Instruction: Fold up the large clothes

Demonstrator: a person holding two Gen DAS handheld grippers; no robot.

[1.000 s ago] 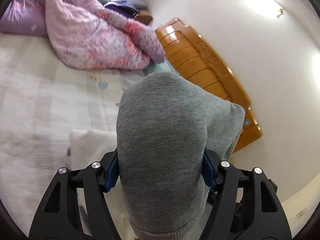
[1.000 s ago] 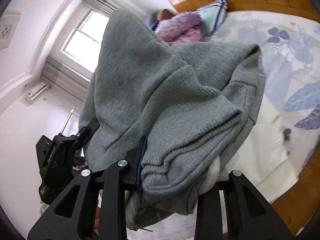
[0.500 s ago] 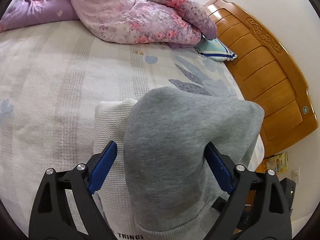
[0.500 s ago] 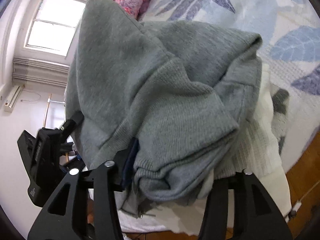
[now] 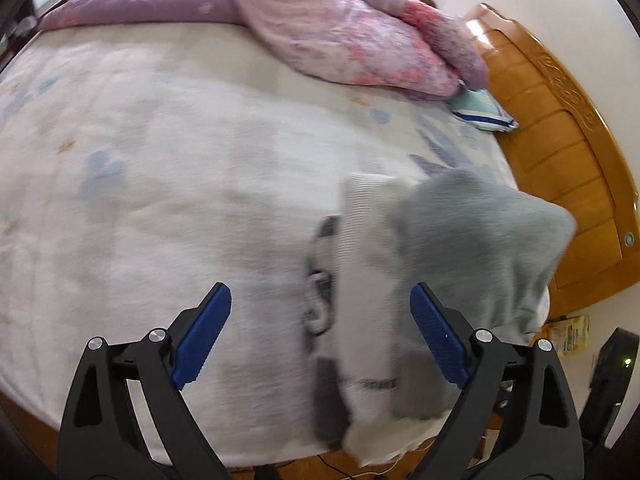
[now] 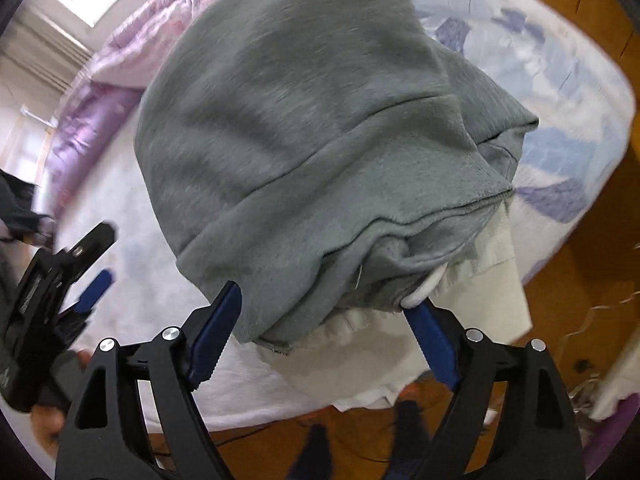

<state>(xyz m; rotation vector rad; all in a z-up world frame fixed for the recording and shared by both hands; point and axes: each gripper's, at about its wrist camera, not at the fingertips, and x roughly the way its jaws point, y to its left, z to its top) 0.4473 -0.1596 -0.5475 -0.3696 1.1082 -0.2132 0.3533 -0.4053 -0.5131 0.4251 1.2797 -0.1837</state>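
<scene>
Release step of the fold: folded grey knit sweatshirt [image 6: 320, 140] is landing on the cream ribbed garment [image 5: 362, 280] at the near edge of the bed [image 5: 160, 200]. Left claw [image 5: 320, 332] is standing wide apart, gripping nothing; right claw [image 6: 328, 332] is opening, grey hem between its blue pads but unpinched. Next move probably calls for backing both claws off, then squaring the pile. No containers showing.

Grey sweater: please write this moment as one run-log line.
grey sweater: on white garment | left gripper: open, empty | right gripper: opening, sweater hem between
</scene>
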